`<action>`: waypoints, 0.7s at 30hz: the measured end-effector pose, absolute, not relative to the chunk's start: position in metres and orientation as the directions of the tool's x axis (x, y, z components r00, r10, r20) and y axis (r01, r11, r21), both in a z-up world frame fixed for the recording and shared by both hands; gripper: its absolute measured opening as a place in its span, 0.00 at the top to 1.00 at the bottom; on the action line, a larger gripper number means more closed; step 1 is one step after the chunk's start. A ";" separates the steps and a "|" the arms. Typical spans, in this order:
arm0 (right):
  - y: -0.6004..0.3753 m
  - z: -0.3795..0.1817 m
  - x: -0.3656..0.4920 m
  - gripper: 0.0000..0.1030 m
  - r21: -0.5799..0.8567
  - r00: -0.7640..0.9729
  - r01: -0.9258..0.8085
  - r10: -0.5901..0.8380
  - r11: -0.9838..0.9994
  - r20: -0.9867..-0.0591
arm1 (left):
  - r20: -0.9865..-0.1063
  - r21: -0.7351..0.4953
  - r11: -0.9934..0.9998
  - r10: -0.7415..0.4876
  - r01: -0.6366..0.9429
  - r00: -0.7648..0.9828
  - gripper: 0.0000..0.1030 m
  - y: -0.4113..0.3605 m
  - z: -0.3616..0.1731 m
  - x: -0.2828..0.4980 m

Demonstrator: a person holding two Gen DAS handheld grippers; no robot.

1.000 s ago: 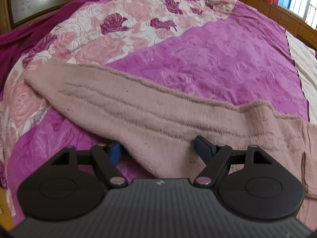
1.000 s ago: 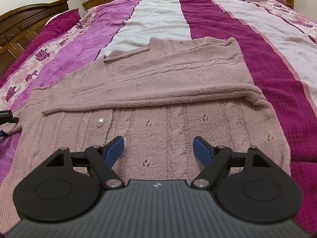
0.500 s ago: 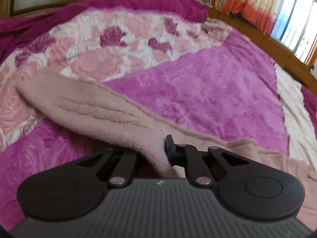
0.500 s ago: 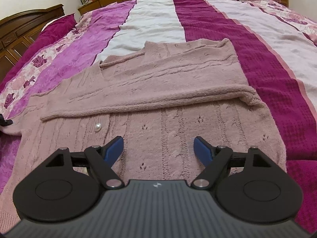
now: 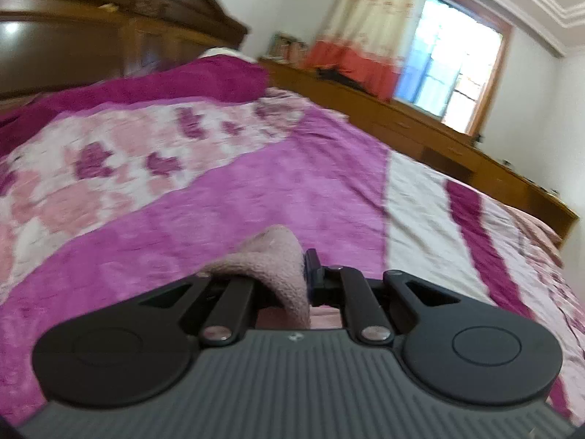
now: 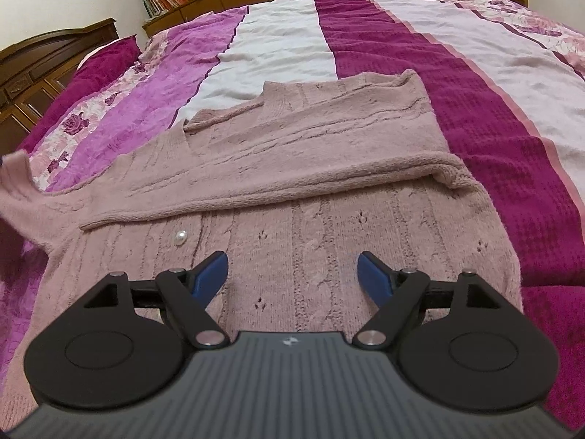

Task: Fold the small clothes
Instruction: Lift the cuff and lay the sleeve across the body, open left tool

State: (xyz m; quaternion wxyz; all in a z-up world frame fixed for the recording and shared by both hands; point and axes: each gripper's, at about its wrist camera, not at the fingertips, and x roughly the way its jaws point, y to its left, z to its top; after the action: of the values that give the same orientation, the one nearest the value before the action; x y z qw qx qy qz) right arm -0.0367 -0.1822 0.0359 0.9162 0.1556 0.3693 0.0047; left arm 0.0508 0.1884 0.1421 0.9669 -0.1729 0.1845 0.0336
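A dusty-pink knit cardigan (image 6: pixel 299 190) lies flat on the bed, its right sleeve folded across the chest, a pearl button (image 6: pixel 181 236) on the front. My left gripper (image 5: pixel 292 270) is shut on the cardigan's left sleeve (image 5: pixel 278 256) and holds it lifted above the bedspread. That lifted sleeve shows at the left edge of the right wrist view (image 6: pixel 18 183). My right gripper (image 6: pixel 292 274) is open and empty, hovering over the cardigan's lower front.
The bedspread (image 6: pixel 475 102) has magenta, white and floral stripes. A dark wooden headboard (image 5: pixel 109 47) is at the left. A low wooden cabinet (image 5: pixel 420 135) with books runs along the far side under a curtained window (image 5: pixel 449 73).
My left gripper closed on the left sleeve and lifted it off the bed, tilting upward. My right gripper stayed open over the cardigan front.
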 end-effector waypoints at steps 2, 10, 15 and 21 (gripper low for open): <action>-0.184 0.036 -0.038 0.19 0.297 0.729 0.109 0.127 0.949 -0.672 | -0.364 -0.311 0.947 -0.038 -0.083 0.930 0.91 0.168 0.146 0.053; -0.191 0.035 -0.040 0.19 0.320 0.732 0.118 0.136 0.940 -0.668 | -0.414 -0.249 0.968 -0.142 0.039 0.899 0.91 0.084 0.125 0.060; -0.194 0.033 -0.041 0.19 0.321 0.733 0.115 0.138 0.940 -0.666 | -0.496 -0.250 0.964 -0.206 0.088 0.844 0.91 0.052 0.090 0.070; -0.197 0.031 -0.042 0.19 0.334 0.734 0.116 0.146 0.935 -0.663 | -0.621 -0.179 0.973 -0.225 0.144 0.751 0.87 0.028 0.049 0.069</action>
State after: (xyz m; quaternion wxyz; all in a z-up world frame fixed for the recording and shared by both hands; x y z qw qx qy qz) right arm -0.0415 -0.1973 0.0305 0.9137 0.1797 0.3643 0.0082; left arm 0.0694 0.0283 0.0487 0.9336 -0.0598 0.3391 -0.0987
